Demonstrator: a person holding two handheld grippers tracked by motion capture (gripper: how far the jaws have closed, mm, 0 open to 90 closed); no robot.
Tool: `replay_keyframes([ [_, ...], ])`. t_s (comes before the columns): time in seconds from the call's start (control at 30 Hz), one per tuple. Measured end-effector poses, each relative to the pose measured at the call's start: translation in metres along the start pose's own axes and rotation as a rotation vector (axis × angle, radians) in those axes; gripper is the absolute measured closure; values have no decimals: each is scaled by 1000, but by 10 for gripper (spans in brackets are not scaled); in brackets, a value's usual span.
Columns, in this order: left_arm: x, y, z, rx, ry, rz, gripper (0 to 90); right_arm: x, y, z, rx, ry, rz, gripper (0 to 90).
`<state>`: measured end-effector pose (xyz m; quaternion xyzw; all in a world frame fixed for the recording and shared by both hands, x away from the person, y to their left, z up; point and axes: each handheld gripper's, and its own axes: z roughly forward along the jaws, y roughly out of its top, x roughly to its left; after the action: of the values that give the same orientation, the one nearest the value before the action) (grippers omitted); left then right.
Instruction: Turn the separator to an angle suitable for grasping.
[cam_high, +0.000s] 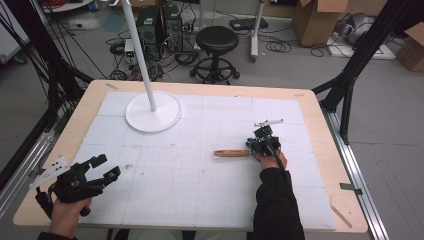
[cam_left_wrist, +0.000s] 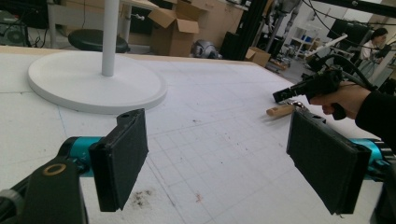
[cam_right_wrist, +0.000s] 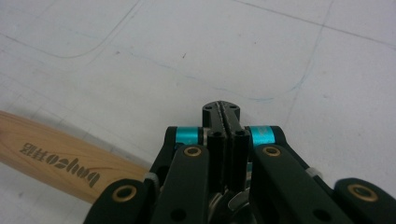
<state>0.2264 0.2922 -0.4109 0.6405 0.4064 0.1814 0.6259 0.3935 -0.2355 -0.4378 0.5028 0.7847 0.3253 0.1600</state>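
A wooden-handled tool (cam_high: 231, 153) lies on the white gridded mat (cam_high: 200, 185), right of centre. In the right gripper view its handle (cam_right_wrist: 56, 156) carries dark printed lettering and runs in under the linkage. My right gripper (cam_high: 253, 143) sits at the handle's right end, jaws pressed flat together (cam_right_wrist: 222, 108), with a bit of silver metal showing between them near their base. My left gripper (cam_high: 106, 167) hovers at the mat's near left corner, wide open (cam_left_wrist: 219, 158), with nothing between its black pads (cam_left_wrist: 120, 156). From the left gripper view, the right gripper (cam_left_wrist: 280, 95) sits just above the handle (cam_left_wrist: 279, 110).
A white lamp stand with a round base (cam_high: 153, 112) and an upright pole (cam_high: 140, 55) stands at the back left of the mat. The wooden table edge (cam_high: 320, 130) frames the mat. Beyond the table are a black stool (cam_high: 216, 45), cables and cardboard boxes.
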Motion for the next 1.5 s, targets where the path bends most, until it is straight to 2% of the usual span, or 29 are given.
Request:
replay_keyframes([
  [0.1,0,0,0,9,4,-1,213,1,-4,-7,32,34,-6,891],
  [0.17,-1,0,0,16,8,0,217,3,-9,-11,32,45,-13,891],
  [0.27,-2,1,1,18,8,7,217,3,-15,-16,27,47,-18,891],
  [0.43,-2,1,1,20,9,9,217,4,-25,-25,29,45,10,891],
  [0.6,-2,1,1,18,11,1,217,12,-29,-31,46,20,-18,890],
  [0.77,-2,1,1,21,9,5,217,4,-36,-35,8,10,36,890],
  [0.8,-2,1,1,22,10,5,218,-1,-36,-36,-6,8,66,890],
  [0.93,-1,0,2,25,11,0,217,-6,-35,-36,-26,8,94,890],
  [1.03,-1,0,2,25,11,0,218,-7,-35,-34,-28,-6,116,890],
  [1.07,-1,1,1,23,10,1,217,-5,-35,-31,-10,-4,124,890],
  [1.13,-1,1,1,23,10,1,218,-4,-35,-31,-13,-2,114,890],
  [1.23,-1,1,1,24,8,-2,218,12,-37,-31,-2,25,72,890],
  [1.37,-2,1,1,23,8,-1,218,20,-40,-32,-15,32,44,890],
  [1.43,-2,1,1,23,7,1,218,23,-40,-32,-13,50,39,890],
  [1.5,-2,1,2,23,8,-2,218,29,-39,-30,-13,69,13,890],
])
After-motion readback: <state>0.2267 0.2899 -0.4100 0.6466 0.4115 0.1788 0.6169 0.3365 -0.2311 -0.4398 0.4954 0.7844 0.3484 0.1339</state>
